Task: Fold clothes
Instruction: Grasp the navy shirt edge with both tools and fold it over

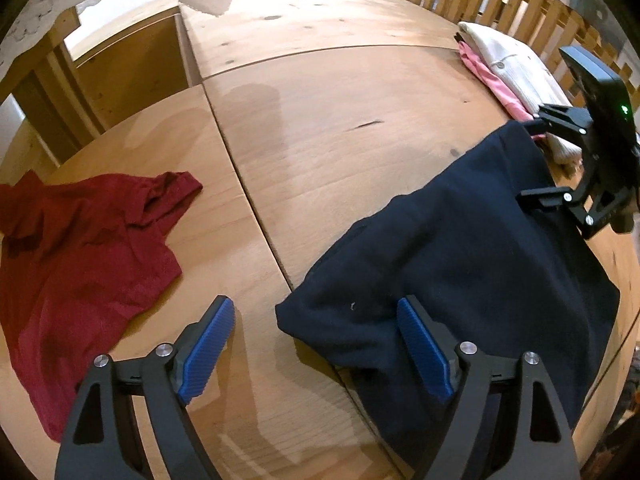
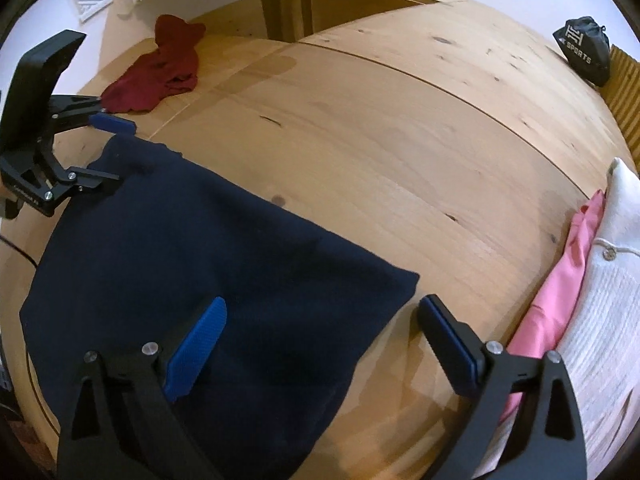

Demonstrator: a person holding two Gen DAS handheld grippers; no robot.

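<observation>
Navy cloth (image 1: 460, 248) lies on the wooden table (image 1: 340, 128) in front of us, in a neat flat shape with straight edges. It looks folded over at least once. Our left gripper (image 1: 316, 348) hangs over its left end, with one blue pad above the cloth and the other above bare wood. Its jaws are wide apart and hold nothing. Our right gripper (image 2: 320, 344) hangs over the other end the same way, jaws wide apart and empty too.

A red shirt (image 1: 80, 248) lies crumpled on the far left of the table, well apart from the navy one. On the right side sits a small pile: a white top (image 2: 608, 280) on a pink one (image 2: 560, 288), both laid flat. A black bag (image 2: 584, 52) sits at the far edge.

We cannot tell if the navy cloth needs one more fold or is ready to join the pile. Either way, we think the way to do well is the same. We should pinch both ends at once, at matching spots near the corners. We should grab all the layers together, not just the top one, or the fold will slide open. Then we should lift both sides evenly, so the cloth stays flat and the edges stay lined up.
</observation>
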